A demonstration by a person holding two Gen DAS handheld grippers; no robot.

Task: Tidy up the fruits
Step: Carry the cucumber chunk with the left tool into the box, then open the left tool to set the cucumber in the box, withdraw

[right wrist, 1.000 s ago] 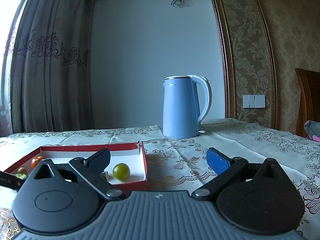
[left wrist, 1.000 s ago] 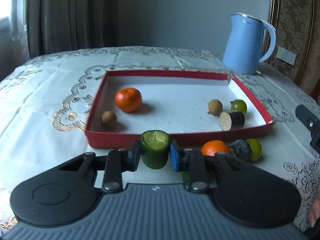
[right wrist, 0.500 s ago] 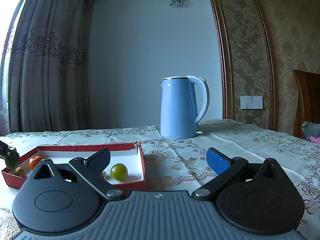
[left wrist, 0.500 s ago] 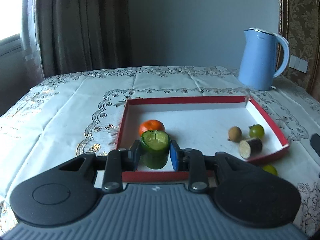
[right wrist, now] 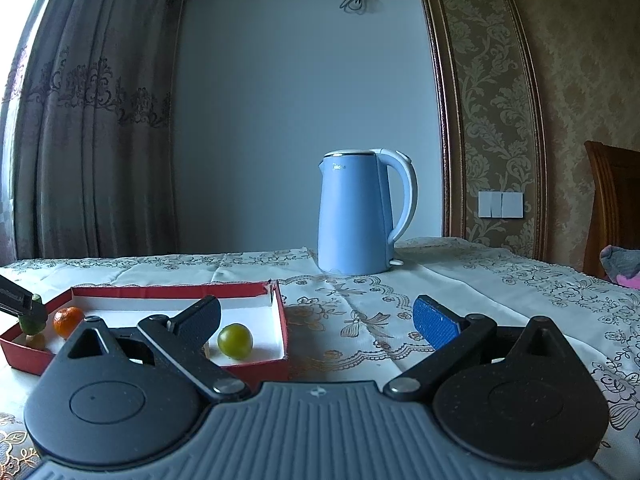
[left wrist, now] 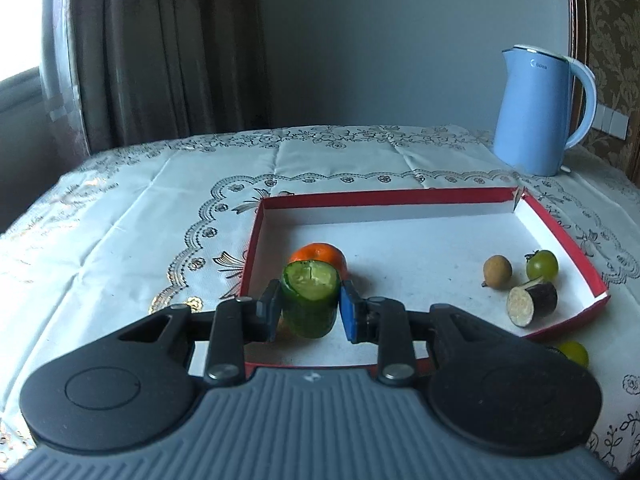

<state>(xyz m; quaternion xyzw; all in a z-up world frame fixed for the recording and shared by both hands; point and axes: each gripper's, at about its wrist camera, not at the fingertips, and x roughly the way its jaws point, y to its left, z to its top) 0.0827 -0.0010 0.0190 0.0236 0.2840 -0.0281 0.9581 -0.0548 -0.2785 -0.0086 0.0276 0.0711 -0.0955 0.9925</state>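
Green cucumber piece, cut end up, sits clamped between the two fingers of the left gripper, held upright over the near left part of the red tray. Whether its base touches the white floor of the tray cannot be told from the left wrist view. Directly behind it, partly hidden by it, lies an orange mandarin. Toward the right end of the tray sit a small brown round fruit, a green round fruit and a dark eggplant chunk with its pale cut face turned to the front; these three lie close together, well apart from the cucumber. Outside the tray, just beyond its near right corner, another yellow-green fruit rests on the embroidered tablecloth, half hidden by the gripper body.

A light blue kettle stands on the cloth beyond the tray's far right corner, with brown curtains behind the table on the left.

The right gripper hovers low at the right end of the tray with its fingers spread wide and nothing between them. Its black left finger covers part of the tray's inside, and the green fruit shows just beside it. At the far left of that view, the left gripper and its cucumber appear over the tray, next to the mandarin.
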